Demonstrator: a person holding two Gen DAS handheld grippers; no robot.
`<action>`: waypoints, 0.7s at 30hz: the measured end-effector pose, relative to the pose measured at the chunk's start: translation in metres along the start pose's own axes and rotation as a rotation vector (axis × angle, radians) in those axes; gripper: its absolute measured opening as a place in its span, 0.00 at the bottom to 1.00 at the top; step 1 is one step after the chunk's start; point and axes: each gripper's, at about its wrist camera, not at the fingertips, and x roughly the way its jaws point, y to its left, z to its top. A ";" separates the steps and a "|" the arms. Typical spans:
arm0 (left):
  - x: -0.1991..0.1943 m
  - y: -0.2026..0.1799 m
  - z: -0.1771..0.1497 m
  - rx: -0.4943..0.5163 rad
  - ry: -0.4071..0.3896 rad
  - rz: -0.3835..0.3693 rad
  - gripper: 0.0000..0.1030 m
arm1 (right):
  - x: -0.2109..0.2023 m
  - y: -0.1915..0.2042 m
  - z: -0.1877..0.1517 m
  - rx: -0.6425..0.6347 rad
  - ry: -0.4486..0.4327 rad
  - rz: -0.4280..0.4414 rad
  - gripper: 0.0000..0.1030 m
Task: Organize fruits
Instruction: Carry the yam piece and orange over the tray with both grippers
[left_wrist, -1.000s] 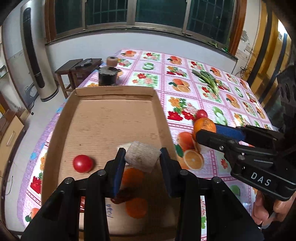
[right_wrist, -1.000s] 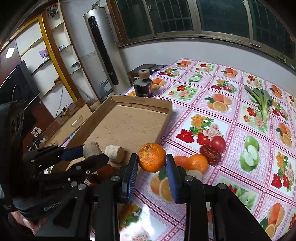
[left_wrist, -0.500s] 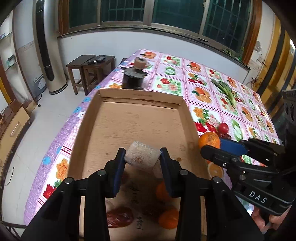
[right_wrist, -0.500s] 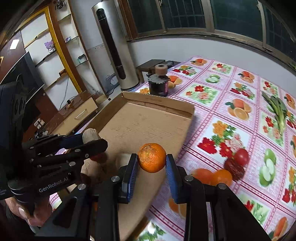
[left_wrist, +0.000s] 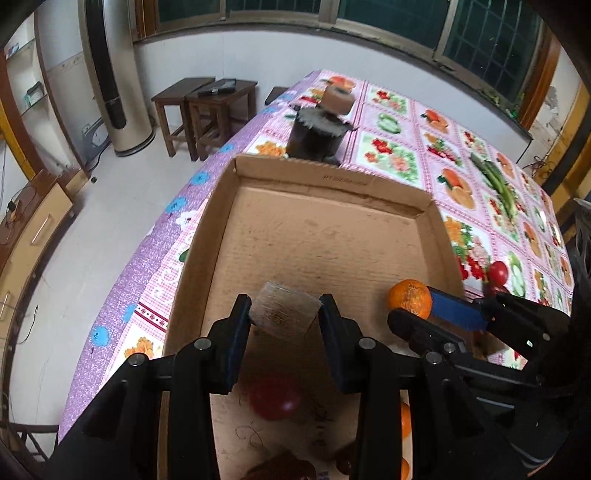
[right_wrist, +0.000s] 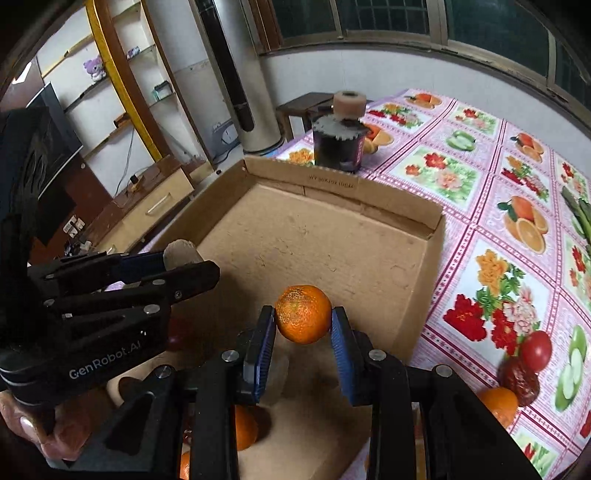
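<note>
My left gripper (left_wrist: 284, 317) is shut on a pale fibrous cylinder (left_wrist: 284, 314) and hangs over the near half of the cardboard tray (left_wrist: 325, 177). To its right, my right gripper (left_wrist: 410, 306) is shut on an orange (left_wrist: 409, 298). In the right wrist view the same orange (right_wrist: 303, 314) sits between the blue pads of the right gripper (right_wrist: 303, 321), above the tray (right_wrist: 332, 181) floor near its right wall. The left gripper (right_wrist: 184, 258) shows there at the left, with the cylinder (right_wrist: 179, 251). A red fruit (left_wrist: 275, 400) and an orange (right_wrist: 243, 424) lie in the tray below.
A red fruit (right_wrist: 535, 349), a dark wrinkled fruit (right_wrist: 519, 376) and another orange (right_wrist: 496, 404) lie on the patterned cloth right of the tray. A black jar (left_wrist: 319, 129) with a roll on top stands behind the tray. Green stalks (left_wrist: 495, 181) lie far right. The table edge runs left of the tray.
Both grippers have moved forward and left, from above the fruit on the cloth to over the tray, and a little lower. Each keeps its hold.
</note>
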 end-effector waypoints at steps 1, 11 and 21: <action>0.003 0.000 0.000 -0.003 0.008 0.002 0.34 | 0.003 0.000 0.000 -0.001 0.006 0.000 0.30; 0.023 -0.001 0.000 0.008 0.079 0.052 0.34 | 0.016 -0.002 0.000 -0.016 0.031 -0.009 0.32; 0.015 0.000 -0.003 -0.007 0.080 0.068 0.36 | 0.006 -0.001 0.000 -0.022 0.015 -0.009 0.41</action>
